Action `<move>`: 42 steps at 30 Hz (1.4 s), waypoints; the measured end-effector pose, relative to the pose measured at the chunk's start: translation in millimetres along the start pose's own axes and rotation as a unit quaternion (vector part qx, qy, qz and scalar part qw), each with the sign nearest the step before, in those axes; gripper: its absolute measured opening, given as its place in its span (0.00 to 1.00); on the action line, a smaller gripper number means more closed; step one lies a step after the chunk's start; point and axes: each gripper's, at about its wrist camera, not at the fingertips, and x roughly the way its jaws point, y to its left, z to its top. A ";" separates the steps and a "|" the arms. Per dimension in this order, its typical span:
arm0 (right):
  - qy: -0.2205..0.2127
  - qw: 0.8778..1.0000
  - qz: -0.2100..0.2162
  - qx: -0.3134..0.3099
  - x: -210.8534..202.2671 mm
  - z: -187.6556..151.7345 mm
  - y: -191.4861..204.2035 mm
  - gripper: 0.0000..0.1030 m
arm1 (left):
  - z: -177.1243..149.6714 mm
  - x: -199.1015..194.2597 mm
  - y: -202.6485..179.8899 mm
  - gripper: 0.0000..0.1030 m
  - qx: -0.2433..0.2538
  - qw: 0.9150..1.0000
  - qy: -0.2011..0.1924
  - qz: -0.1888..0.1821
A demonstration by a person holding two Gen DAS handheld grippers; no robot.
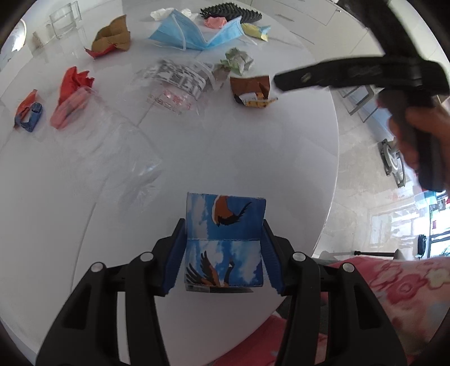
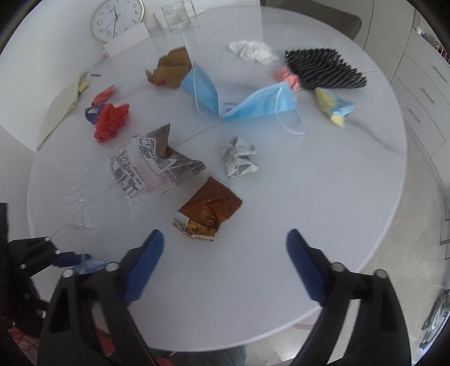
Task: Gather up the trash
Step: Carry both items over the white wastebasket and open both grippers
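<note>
A small blue box [image 1: 225, 239] printed with birds and clouds stands on the white round table [image 1: 253, 157] near its front edge. My left gripper [image 1: 224, 225] is shut on it, a blue pad pressed flat against each side. My right gripper [image 2: 225, 235] hangs open over bare table with nothing between its fingers. Just beyond it lies a torn brown snack wrapper [image 2: 209, 211]. In the left wrist view a hand [image 1: 413, 135] holds the right tool above that brown wrapper [image 1: 250, 90].
Further back lie a clear printed bag [image 2: 135, 169], a crumpled paper ball [image 2: 239, 157], blue face masks [image 2: 242, 101], red wrappers [image 2: 111, 121], a yellow wrapper [image 2: 333, 108], a black ridged piece [image 2: 323, 69] and white tissue [image 2: 253, 52]. A clock [image 2: 116, 18] and a glass [image 2: 175, 17] stand at the far rim.
</note>
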 end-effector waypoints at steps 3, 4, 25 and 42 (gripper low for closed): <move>0.010 1.000 -0.019 0.001 16.0 5.3 7.2 0.81 | -0.1 -15.0 4.1 0.48 -0.004 1.000 -0.014 0.001; 0.010 1.000 -0.022 0.003 18.6 6.1 9.5 0.81 | -0.2 -19.0 3.8 0.48 -0.003 1.000 -0.019 0.002; -0.026 0.994 -0.036 0.103 -3.9 -15.4 -4.7 0.42 | 8.9 -58.5 9.9 0.48 0.033 0.997 -0.064 0.019; -0.040 0.976 -0.089 0.196 -112.6 -131.3 -197.9 0.42 | 118.1 25.5 -213.5 0.48 0.167 0.979 -0.037 -0.114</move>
